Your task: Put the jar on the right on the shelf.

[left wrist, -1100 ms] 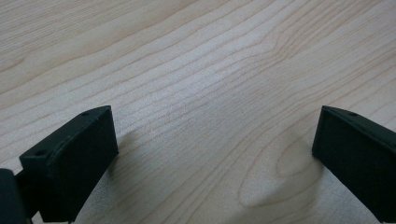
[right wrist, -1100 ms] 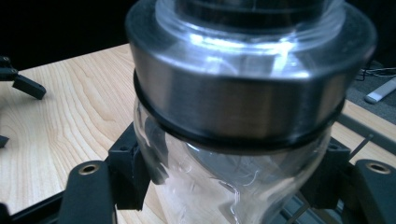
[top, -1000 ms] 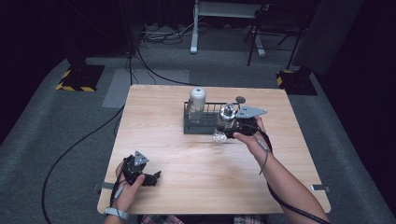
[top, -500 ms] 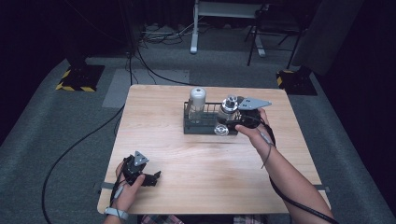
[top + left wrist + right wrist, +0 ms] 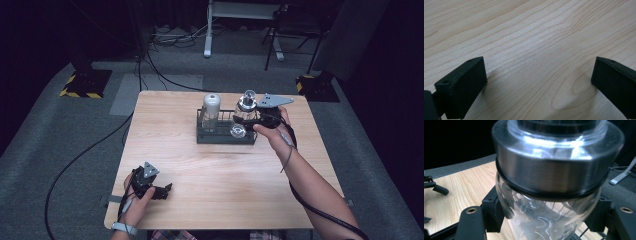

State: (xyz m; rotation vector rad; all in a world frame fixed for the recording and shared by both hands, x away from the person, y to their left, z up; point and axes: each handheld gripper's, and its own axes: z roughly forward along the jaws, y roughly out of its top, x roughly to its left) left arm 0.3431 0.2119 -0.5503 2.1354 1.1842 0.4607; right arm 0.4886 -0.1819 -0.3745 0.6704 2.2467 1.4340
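Wooden table (image 5: 210,170) — wire rack (image 5: 226,136)

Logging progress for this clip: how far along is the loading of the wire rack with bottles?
Done: a white-capped bottle stands in the left end of the black wire rack. In hand: the right gripper is shut on a clear glass bottle with a metal collar, held over the rack's right end. Left: lowering it in and letting go. The left gripper rests open on the table.

1. In the right gripper view, the top of the glass jar (image 5: 549,220) runs past the upper edge, and its base drops below the bottom edge.
2. In the high view, the wire rack (image 5: 226,136) hides the lower part of the white bottle (image 5: 210,110).
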